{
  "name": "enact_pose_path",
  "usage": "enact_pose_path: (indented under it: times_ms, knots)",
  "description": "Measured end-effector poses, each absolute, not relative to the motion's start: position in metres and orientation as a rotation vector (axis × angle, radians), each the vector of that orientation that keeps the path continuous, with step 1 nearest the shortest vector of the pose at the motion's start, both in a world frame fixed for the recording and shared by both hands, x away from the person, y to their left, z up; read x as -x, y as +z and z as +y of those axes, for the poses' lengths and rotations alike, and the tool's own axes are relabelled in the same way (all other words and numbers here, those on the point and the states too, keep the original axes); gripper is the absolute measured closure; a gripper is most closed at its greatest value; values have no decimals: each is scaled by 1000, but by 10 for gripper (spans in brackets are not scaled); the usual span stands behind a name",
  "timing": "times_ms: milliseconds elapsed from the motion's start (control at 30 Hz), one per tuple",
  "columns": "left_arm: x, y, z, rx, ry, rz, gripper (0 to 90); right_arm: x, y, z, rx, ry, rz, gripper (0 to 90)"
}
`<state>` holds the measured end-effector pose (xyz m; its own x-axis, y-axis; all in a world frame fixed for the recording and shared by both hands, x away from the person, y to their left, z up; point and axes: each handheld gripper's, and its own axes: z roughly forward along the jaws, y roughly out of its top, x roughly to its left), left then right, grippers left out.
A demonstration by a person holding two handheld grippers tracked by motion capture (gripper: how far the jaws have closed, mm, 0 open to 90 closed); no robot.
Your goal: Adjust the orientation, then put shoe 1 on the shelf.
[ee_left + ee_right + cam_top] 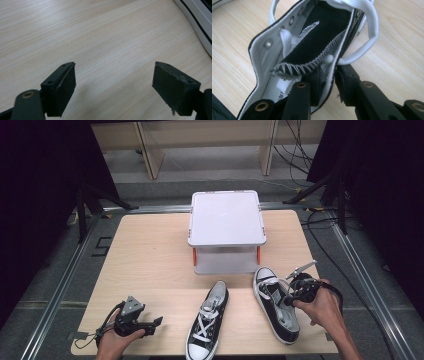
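High view: light wooden desk (150,250); white lidded box (226,217) with orange clips at the far centre. Left tool (156,325) held in the left hand (112,342) at the near left corner, jaws pointing toward the left shoe (207,320), which lies just beyond its tips, black canvas, white laces and toe cap, toe toward the person. Right tool (286,301) held in the right hand (320,307), resting at the collar of the right shoe (276,304), which lies directly under and in front of it, toe pointing away toward the box. Left gripper view: left tool spread wide, nothing between the jaws, bare desk grain ahead; white rubber sole edge of a shoe (200,20) off to the upper right of the jaws. Right gripper view: right tool (327,82) closed down on the side wall of the right shoe (317,47) at its opening, one jaw inside, one outside; tongue, eyelets and loose white lace (364,32) directly ahead.
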<state>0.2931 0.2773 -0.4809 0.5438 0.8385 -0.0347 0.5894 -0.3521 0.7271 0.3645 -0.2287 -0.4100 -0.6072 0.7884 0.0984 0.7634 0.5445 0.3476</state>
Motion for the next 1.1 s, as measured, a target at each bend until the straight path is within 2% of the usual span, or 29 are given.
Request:
enact_pose_path:
  times_ms: [700, 1100]
  knots:
    - [-296, -482, 276, -2101, 446, 1119, 184, -386, -406, -245, -1386, 647, 2838, 863]
    - [-296, -480, 278, -2115, 464, 1091, 185, -392, -375, -226, -1314, 581, 2932, 881]
